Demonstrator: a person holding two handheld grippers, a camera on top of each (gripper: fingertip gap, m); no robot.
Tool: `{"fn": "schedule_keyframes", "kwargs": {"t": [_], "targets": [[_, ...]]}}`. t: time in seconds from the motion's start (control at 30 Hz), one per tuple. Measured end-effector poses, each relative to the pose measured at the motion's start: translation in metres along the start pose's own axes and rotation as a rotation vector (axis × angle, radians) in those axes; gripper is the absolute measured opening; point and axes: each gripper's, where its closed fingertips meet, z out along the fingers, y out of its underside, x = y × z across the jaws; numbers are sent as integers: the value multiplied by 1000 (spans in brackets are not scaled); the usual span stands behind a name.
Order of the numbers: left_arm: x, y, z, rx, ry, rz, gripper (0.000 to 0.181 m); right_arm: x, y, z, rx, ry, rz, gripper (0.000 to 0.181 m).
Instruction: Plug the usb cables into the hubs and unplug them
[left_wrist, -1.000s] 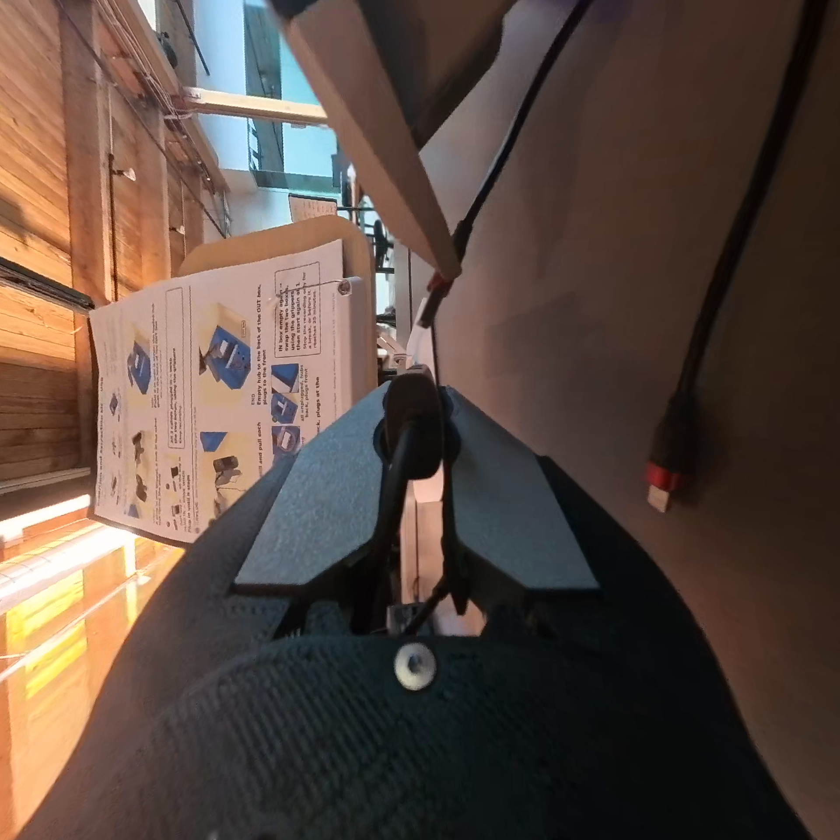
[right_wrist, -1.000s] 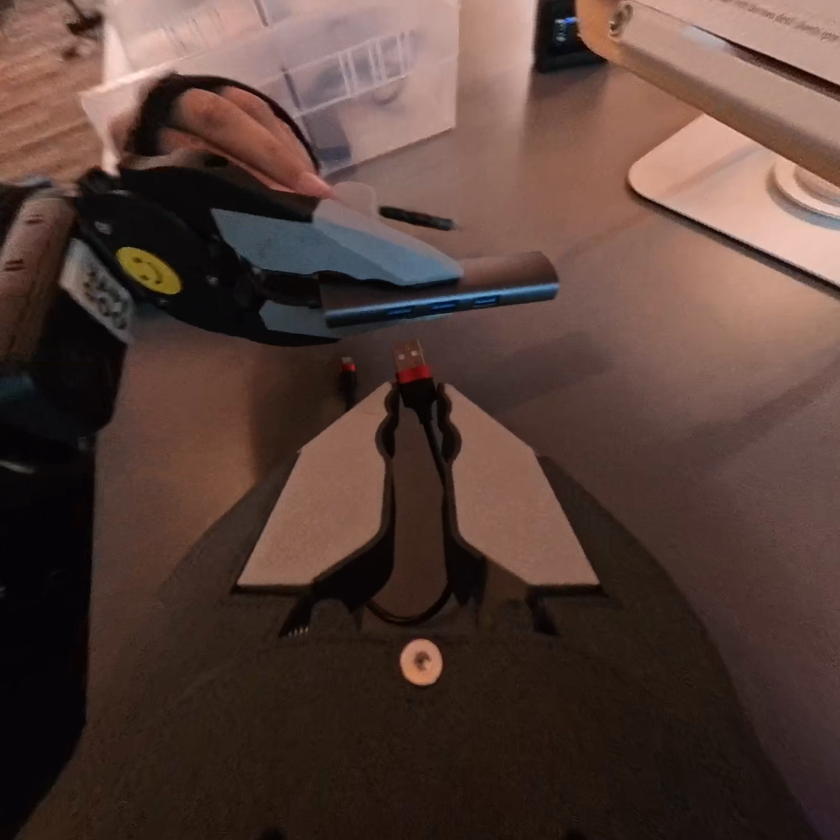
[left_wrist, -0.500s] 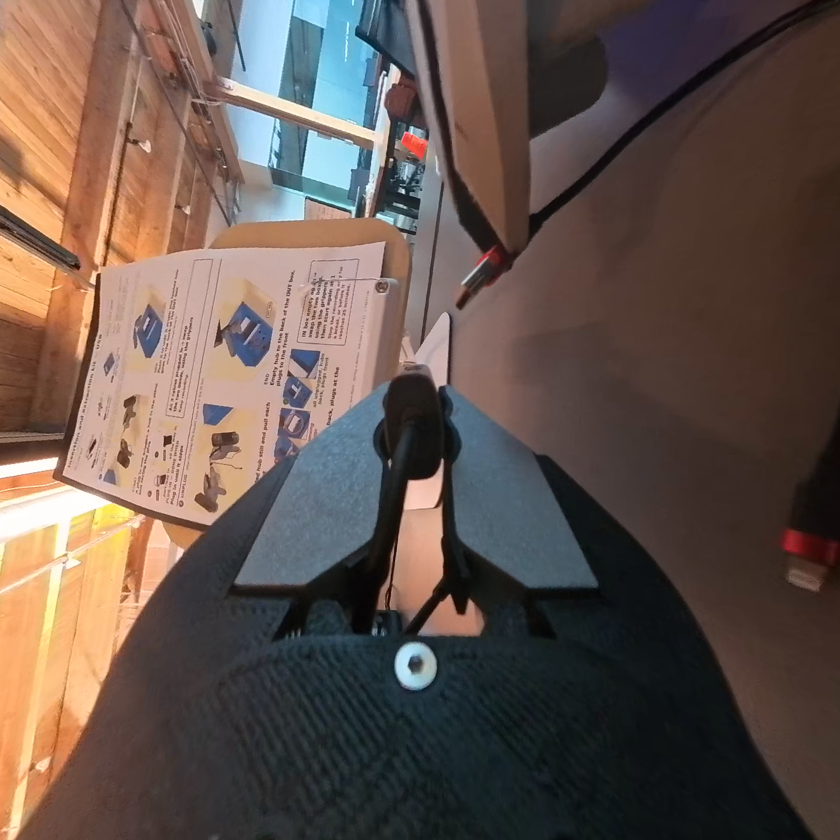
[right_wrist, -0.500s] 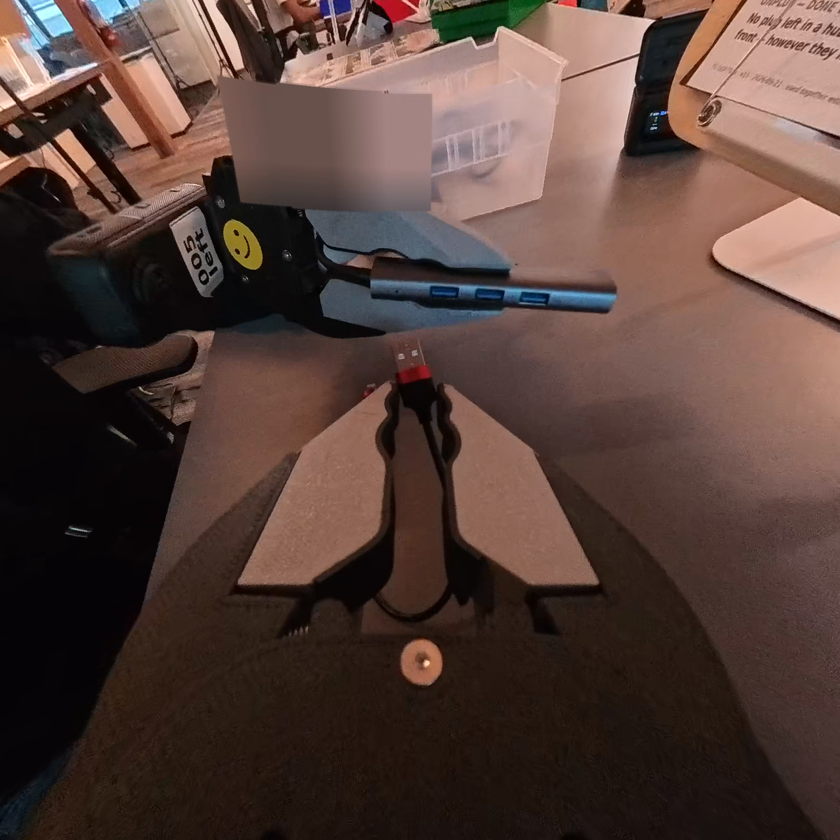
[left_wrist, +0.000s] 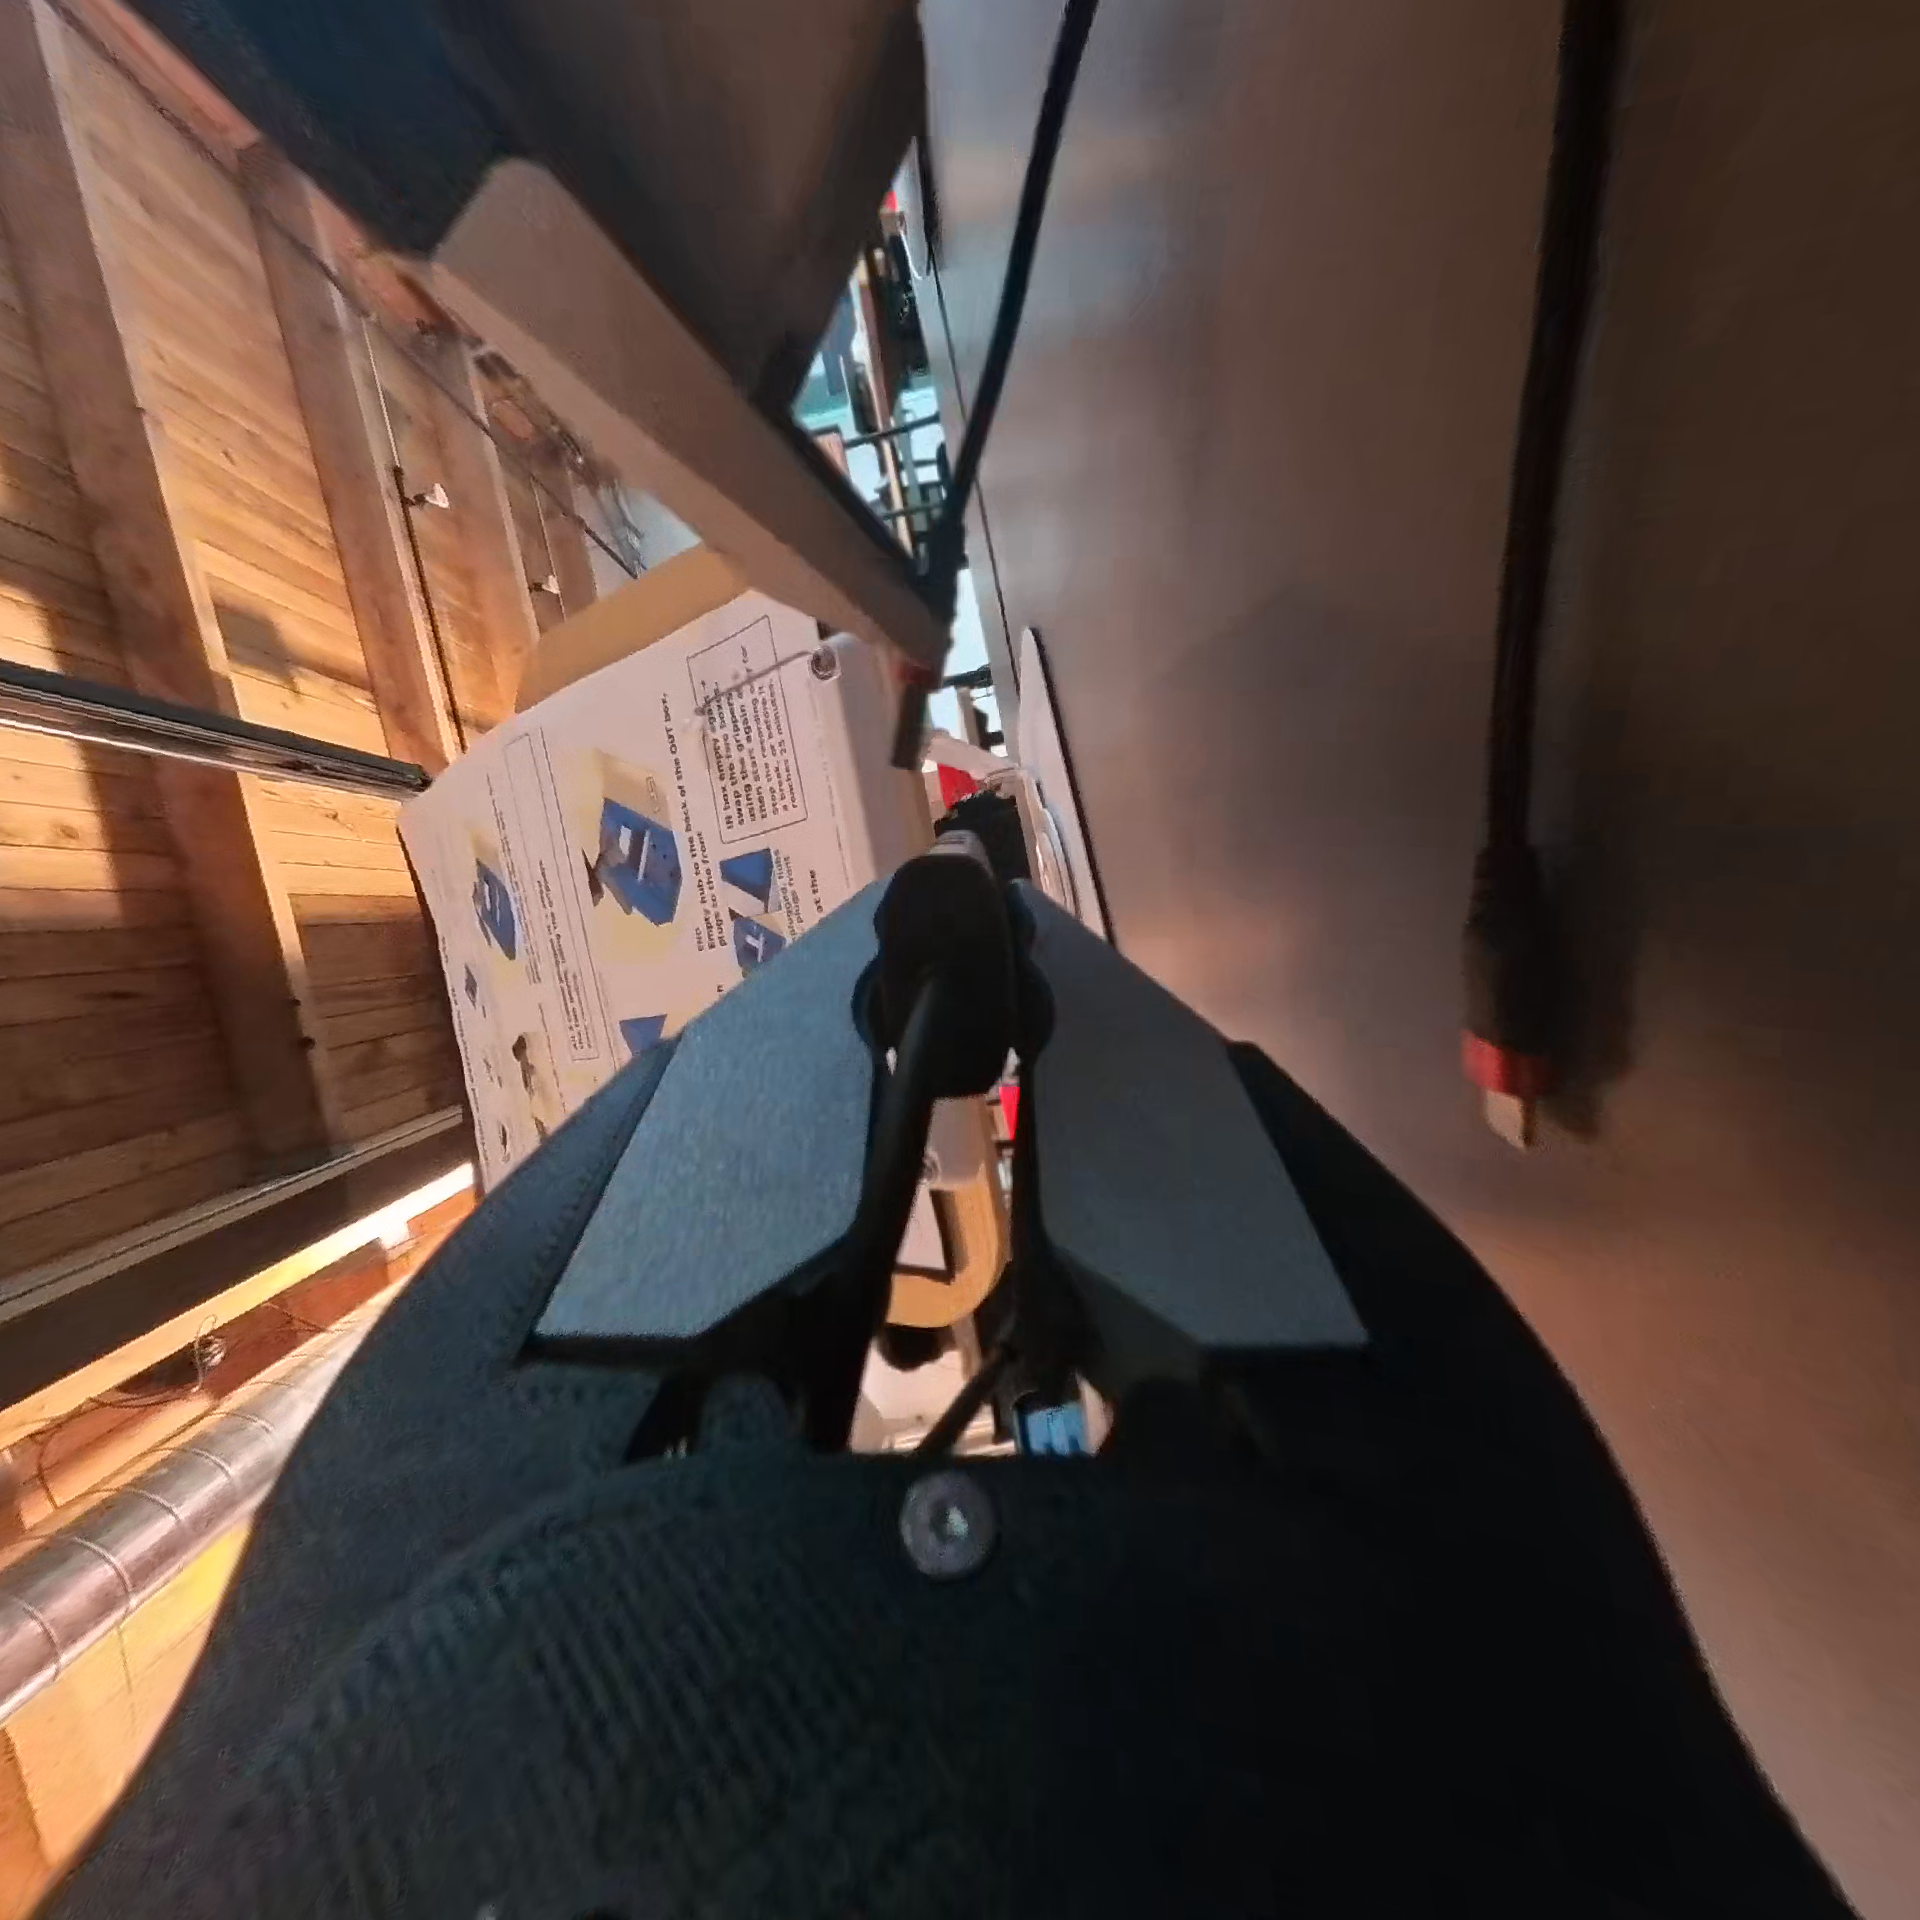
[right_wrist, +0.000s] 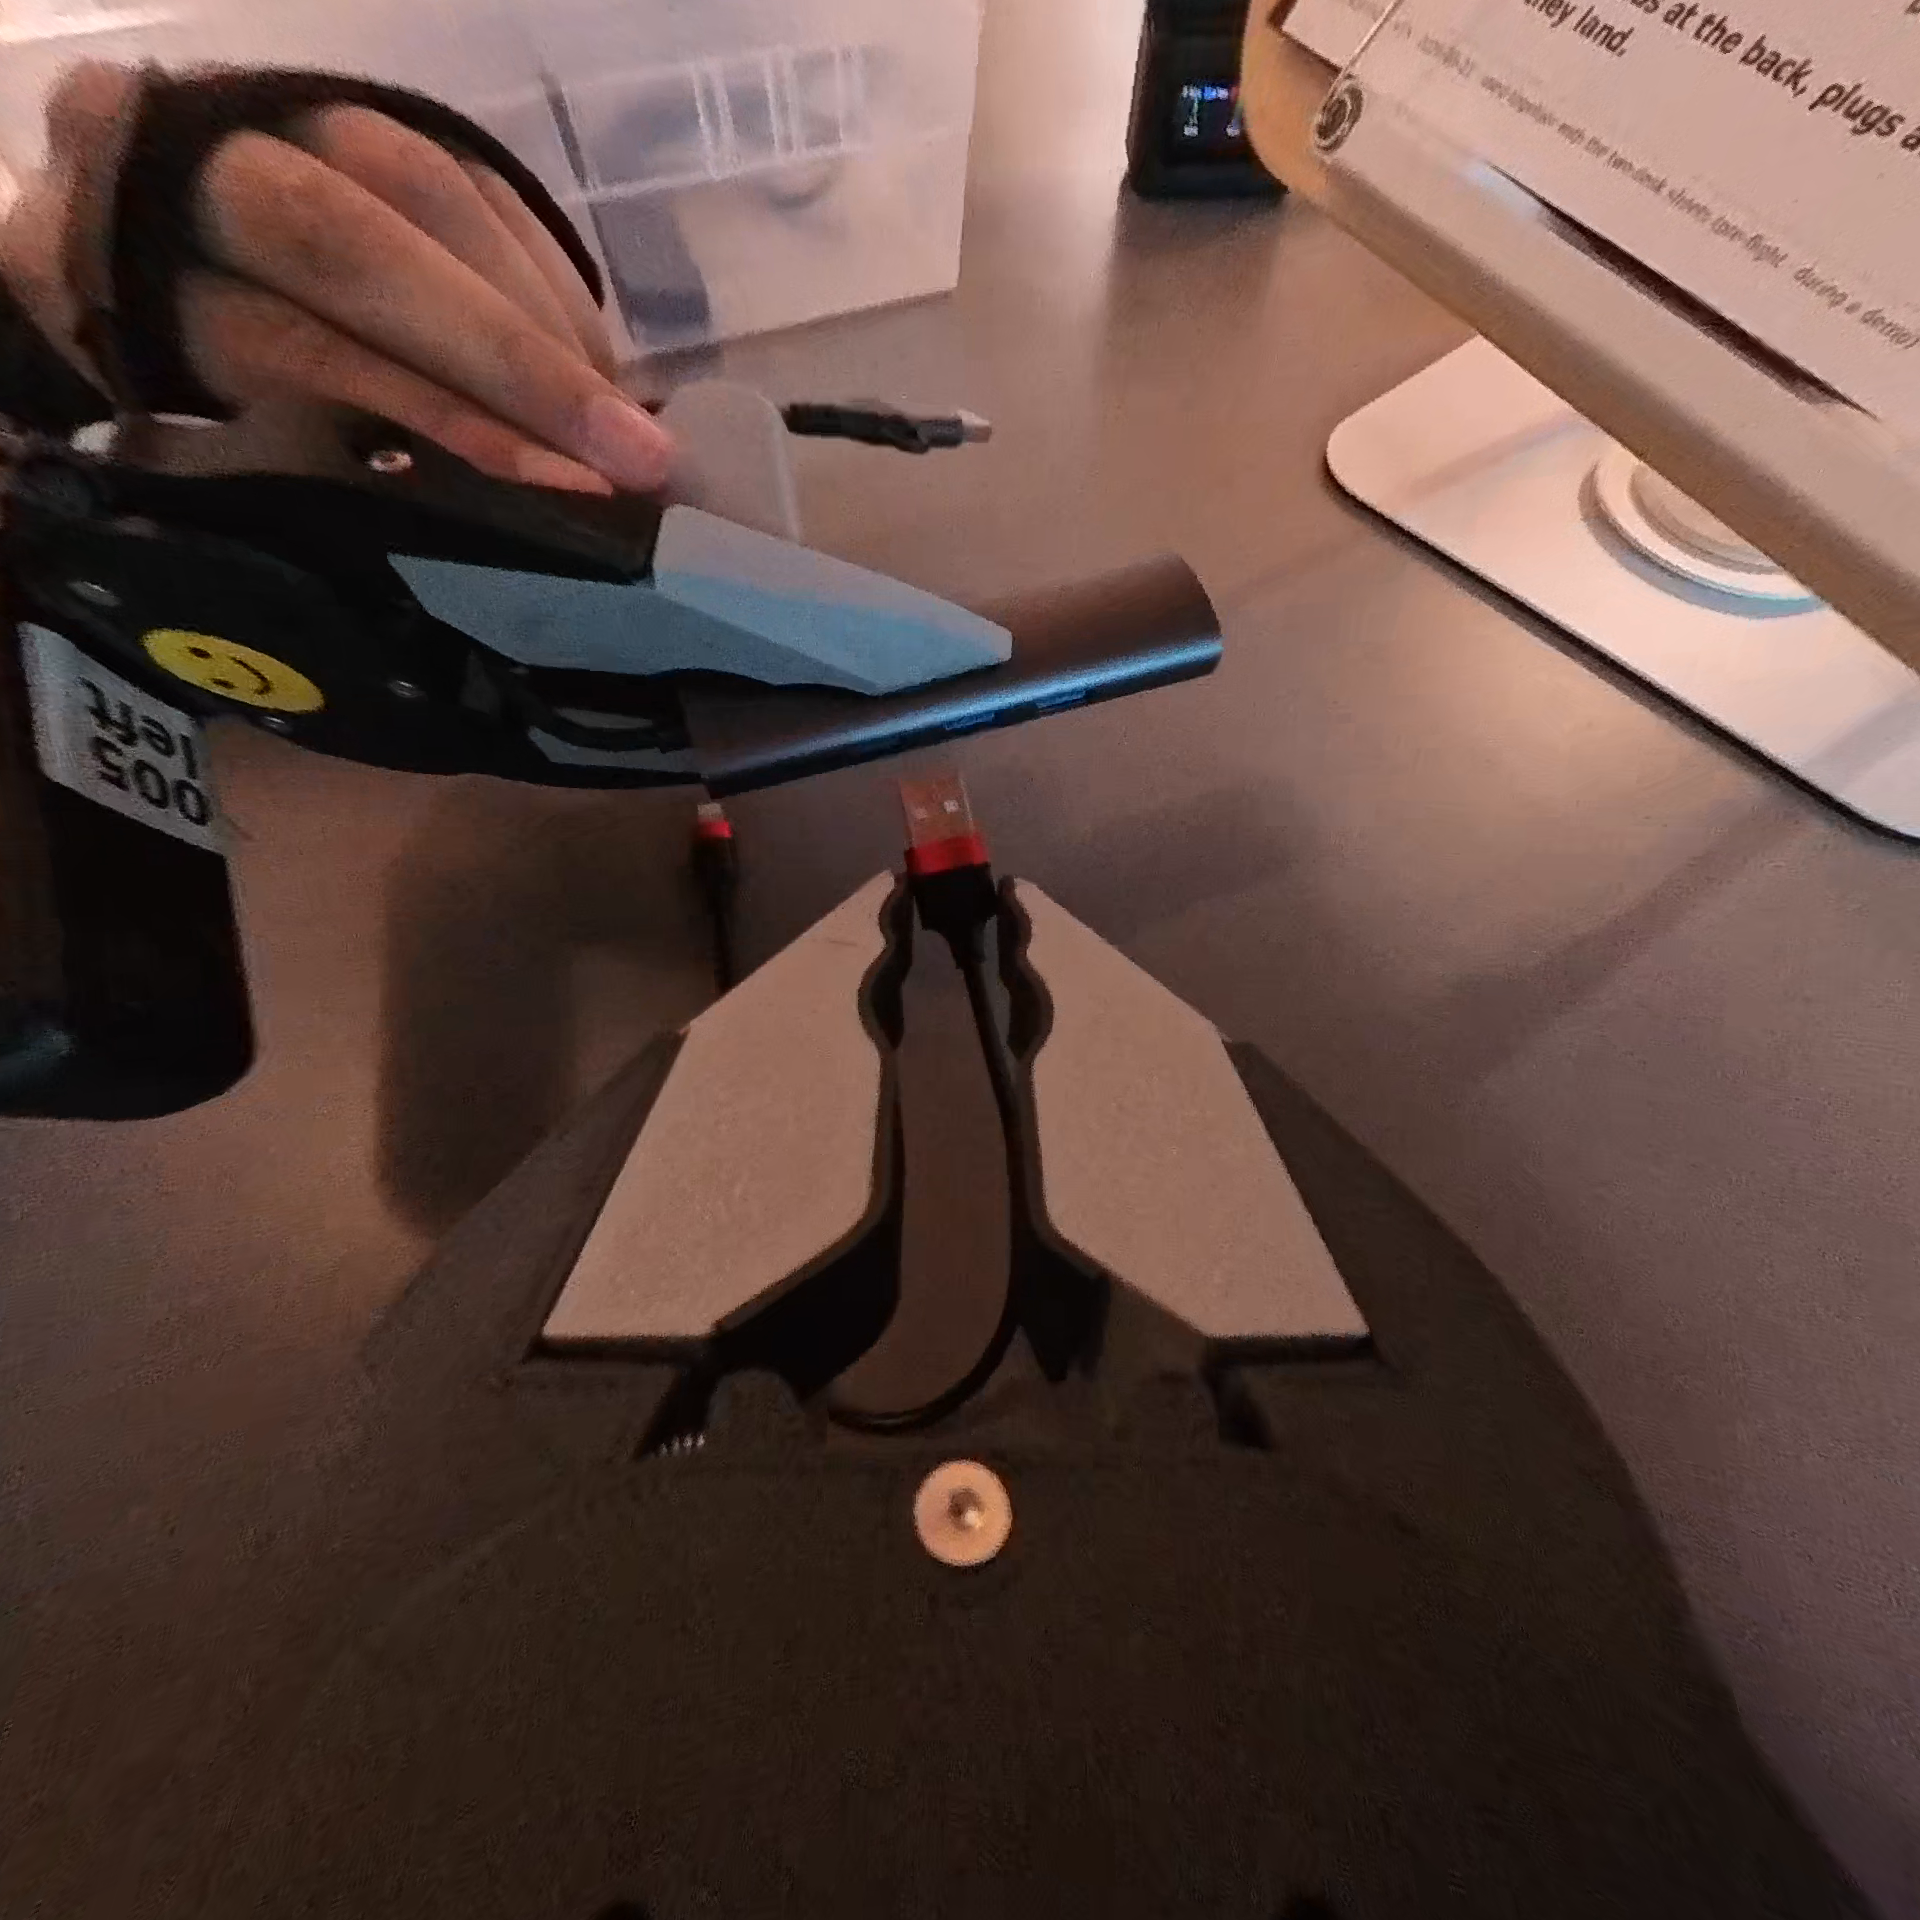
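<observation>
The left claw (right_wrist: 831, 665) pinches the grey hub (right_wrist: 1039, 675) above the desk (right_wrist: 1455, 987). Just below the hub's ports, the right claw (right_wrist: 951, 894) pinches the red-collared plug (right_wrist: 940, 821). Plugging in is under way; next the plug likely needs squaring to a port, then pushing.

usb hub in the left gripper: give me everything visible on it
The USB hub is a slim, dark grey bar with a metallic-looking finish and a rounded free end. Blue ports line its near side edge; two are clear, a third is partly shaded. It is held in the air above the table, tilted with the free end higher. The left gripper is shut on its other end, one finger lying over its top. The red-collared USB plug sits just below the ports, not yet inserted.
</observation>
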Motion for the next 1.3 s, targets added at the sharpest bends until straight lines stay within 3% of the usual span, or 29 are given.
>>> {"fn": "schedule_keyframes", "kwargs": {"t": [0.63,1.3], "targets": [[9,-6,5,-15,-14,102,15,-5,10,9,-132,128,-128,13],[3,-4,6,-61,-42,164,15,-11,9,10,-80,17,-27,13]]}}
